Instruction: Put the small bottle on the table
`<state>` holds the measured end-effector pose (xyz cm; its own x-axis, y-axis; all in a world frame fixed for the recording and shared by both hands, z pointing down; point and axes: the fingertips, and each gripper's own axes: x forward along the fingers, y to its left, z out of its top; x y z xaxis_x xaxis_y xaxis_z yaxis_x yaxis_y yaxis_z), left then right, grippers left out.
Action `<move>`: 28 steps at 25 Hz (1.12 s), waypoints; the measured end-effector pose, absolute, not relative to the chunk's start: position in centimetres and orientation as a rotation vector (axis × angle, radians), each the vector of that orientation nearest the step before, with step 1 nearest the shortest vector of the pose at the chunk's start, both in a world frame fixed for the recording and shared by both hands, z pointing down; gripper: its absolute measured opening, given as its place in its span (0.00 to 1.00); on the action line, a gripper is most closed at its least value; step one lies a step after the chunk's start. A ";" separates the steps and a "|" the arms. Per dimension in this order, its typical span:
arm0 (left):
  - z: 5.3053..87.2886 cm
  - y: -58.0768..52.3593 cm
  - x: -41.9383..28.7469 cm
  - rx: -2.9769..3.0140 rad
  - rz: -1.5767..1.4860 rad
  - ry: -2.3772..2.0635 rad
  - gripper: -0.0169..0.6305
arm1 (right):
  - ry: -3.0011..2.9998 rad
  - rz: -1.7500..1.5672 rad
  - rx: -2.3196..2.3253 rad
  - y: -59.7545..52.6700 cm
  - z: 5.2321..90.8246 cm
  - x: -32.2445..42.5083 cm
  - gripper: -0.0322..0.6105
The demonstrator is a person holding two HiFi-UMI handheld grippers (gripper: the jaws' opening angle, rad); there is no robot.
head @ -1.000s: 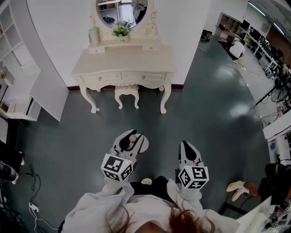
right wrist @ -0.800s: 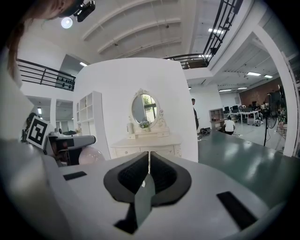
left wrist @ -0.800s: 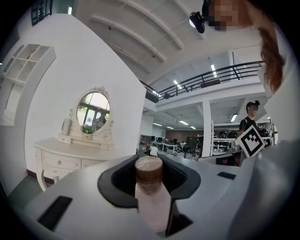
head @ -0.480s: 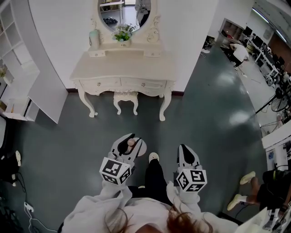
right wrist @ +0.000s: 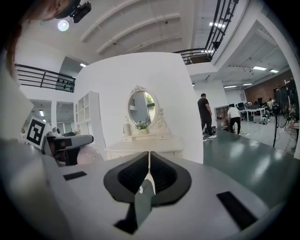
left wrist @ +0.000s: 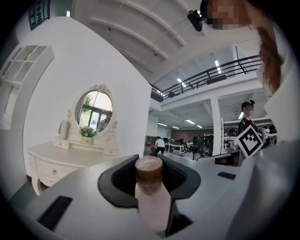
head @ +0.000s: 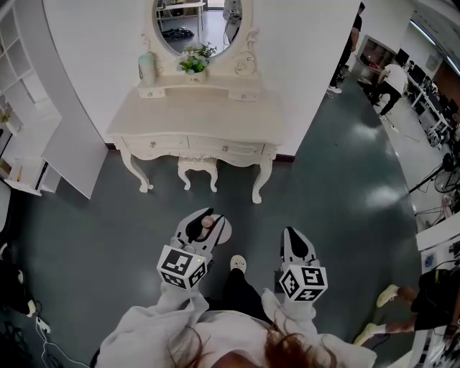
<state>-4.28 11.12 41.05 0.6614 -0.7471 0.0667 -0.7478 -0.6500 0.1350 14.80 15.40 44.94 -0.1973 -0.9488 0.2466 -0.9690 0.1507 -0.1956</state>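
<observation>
The small bottle (left wrist: pixel 150 192), pale pink with a brown cap, stands between the jaws of my left gripper (left wrist: pixel 149 174), which is shut on it. In the head view the bottle (head: pixel 209 223) shows at the left gripper (head: pixel 204 226) tips, held above the dark floor. My right gripper (head: pixel 297 246) is shut with nothing between its jaws; in its own view the right gripper (right wrist: pixel 149 174) pads meet. The cream dressing table (head: pixel 194 115) stands ahead against the white wall, also seen as the dressing table (left wrist: pixel 51 157) and the dressing table (right wrist: pixel 145 145) in the gripper views.
On the table's raised shelf are a pale green bottle (head: pixel 146 65), a flower pot (head: pixel 192 66) and an oval mirror (head: pixel 197 18). A small stool (head: pixel 198 167) is tucked under the table. White shelving (head: pixel 29 144) stands at the left. People (head: pixel 392 79) walk at the far right.
The dressing table has come slightly nearer and lower in the head view as the person walks forward. Both grippers hold their places; the bottle stays gripped.
</observation>
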 end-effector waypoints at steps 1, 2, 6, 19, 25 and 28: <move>41.0 10.4 -3.9 2.722 0.007 -1.235 0.23 | -2.332 0.482 1.944 14.6 44.9 15.2 0.11; 40.9 9.7 -3.6 2.720 0.008 -1.237 0.23 | -2.334 0.483 1.940 13.8 44.8 15.5 0.11; 40.9 7.1 -2.5 2.715 0.018 -1.248 0.23 | -2.351 0.487 1.918 10.7 44.8 16.5 0.11; 41.0 -1.4 -0.4 2.678 0.020 -1.332 0.23 | -2.409 0.492 1.826 1.2 45.1 18.6 0.11; 41.0 -4.5 1.4 2.689 0.006 -1.344 0.23 | -2.432 0.486 1.809 -2.4 45.4 20.1 0.11; 41.4 -5.2 1.9 2.679 0.003 -1.355 0.23 | -2.440 0.489 1.790 -3.3 45.8 20.5 0.11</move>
